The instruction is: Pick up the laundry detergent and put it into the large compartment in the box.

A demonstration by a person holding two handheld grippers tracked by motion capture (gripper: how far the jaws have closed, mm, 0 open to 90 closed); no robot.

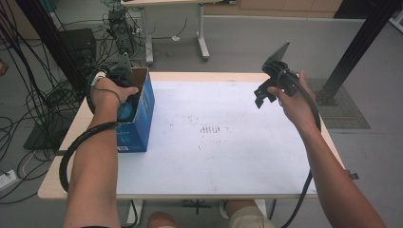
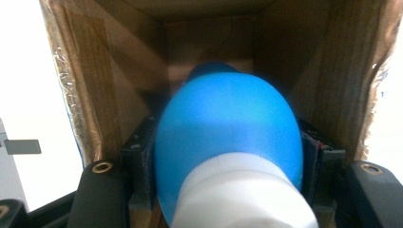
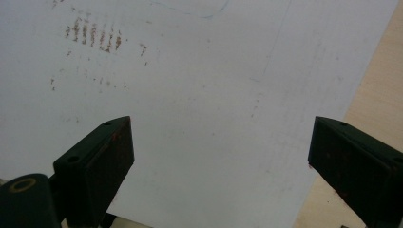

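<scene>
1. Since the blue bulb (image 2: 228,128) bulges out rounded between the jaws with a white neck (image 2: 242,194) at its near end, I judge it a light, smooth thing, perhaps soft rubber or thin plastic; whether it gives under pressure cannot be told from the blurred close view.
2. Its curved, glossy skin looks slippery, so the widest part of the body is the sensible place to take hold, with the pads on opposite flanks; the white neck would be a second choice.
3. That bulb sits inside the open blue cardboard box (image 1: 142,118), which stands near the left edge of the desk (image 1: 228,156); brown inner walls surround it on all sides in the left gripper view.
4. Reaching down into the box, the left tool (image 2: 228,156) is closed onto the bulb, its jaws pressing on both flanks at about the widest part.
5. Well apart, at the desk's right side, the right tool (image 3: 218,156) hangs above the white sheet (image 3: 199,95) with its jaws spread wide and nothing between them.
</scene>
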